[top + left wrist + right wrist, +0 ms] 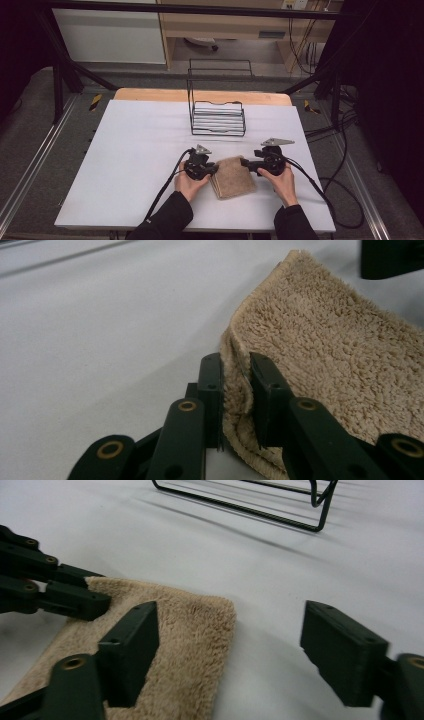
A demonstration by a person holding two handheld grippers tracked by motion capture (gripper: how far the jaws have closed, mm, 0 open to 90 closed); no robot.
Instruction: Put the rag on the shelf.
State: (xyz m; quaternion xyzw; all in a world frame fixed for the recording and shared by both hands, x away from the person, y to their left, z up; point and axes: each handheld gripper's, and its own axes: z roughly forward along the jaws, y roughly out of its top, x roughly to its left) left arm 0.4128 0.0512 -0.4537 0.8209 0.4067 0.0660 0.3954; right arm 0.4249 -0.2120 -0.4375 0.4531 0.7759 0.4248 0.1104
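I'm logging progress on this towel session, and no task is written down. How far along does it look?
Looks done: the tan towel lies folded on the white table. In hand: the left claw pinches the towel's edge, while the right claw is open over its other side. Possibly left: moving it to the empty wire rack behind, though that goal is a guess.

Lab test rig, black frame (65, 70), floor cables (345, 200), white table (125, 165)
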